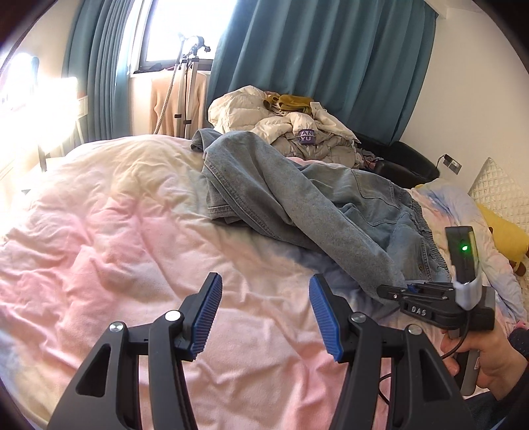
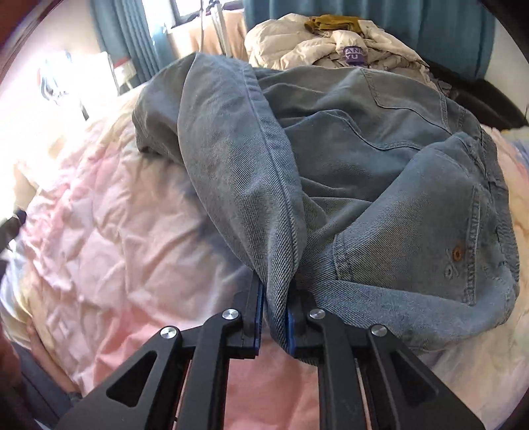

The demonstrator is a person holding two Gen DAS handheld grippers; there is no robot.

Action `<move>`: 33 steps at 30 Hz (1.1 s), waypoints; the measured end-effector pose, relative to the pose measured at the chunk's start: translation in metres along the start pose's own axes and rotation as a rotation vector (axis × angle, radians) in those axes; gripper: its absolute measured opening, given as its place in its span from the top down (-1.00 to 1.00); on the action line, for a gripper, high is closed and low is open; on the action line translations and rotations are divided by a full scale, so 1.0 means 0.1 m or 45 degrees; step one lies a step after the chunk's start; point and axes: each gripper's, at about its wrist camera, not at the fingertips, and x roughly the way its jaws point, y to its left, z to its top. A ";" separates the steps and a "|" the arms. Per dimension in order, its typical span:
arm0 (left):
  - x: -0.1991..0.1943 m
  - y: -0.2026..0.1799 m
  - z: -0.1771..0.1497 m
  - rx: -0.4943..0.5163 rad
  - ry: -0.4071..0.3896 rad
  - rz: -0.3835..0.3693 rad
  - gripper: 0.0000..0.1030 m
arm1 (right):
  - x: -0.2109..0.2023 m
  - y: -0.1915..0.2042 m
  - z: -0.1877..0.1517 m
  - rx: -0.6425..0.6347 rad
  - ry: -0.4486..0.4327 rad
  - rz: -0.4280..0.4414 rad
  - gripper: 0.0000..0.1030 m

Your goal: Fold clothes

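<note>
Fingers of the right gripper (image 2: 274, 322) pinch jeans (image 2: 330, 165) on a pink duvet (image 1: 115, 248) (teal curtains (image 1: 324, 66) behind); left gripper (image 1: 263, 314) spread.

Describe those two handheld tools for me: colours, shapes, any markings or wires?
Each tool, left and right, has black angular linkages with silver rivets and blue ribbed pads. The right carries white letters "DAS", a green-lit module and a black cable. The hand holding it wears a dark sleeve.

Jeans (image 1: 297, 195) lie crumpled on the bed (image 1: 115, 231). Behind jeans: pile of jackets (image 1: 284, 129), then curtains (image 1: 324, 66). Right of jeans: pillow (image 1: 502, 195). Left-behind: clothes rack (image 1: 185, 86) w/ window (image 1: 185, 29).
</note>
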 end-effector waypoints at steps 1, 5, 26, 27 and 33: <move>0.00 0.01 0.00 -0.006 0.000 0.005 -0.10 | -0.08 -0.10 0.00 0.072 -0.028 0.050 0.67; -0.02 0.02 -0.01 -0.026 -0.004 0.007 -0.10 | -0.42 -0.48 -0.02 0.361 -0.141 0.248 0.51; 0.28 0.01 -0.14 -0.086 0.126 0.029 -0.10 | -0.08 -2.50 -0.52 1.559 -0.263 0.159 0.04; 0.30 0.01 -0.14 -0.090 0.132 0.026 -0.10 | -0.08 -2.53 -0.48 1.521 -0.252 0.059 0.13; 0.31 -0.01 -0.15 -0.088 0.138 0.018 -0.10 | -0.48 -2.31 -0.11 1.287 -0.473 -0.151 0.66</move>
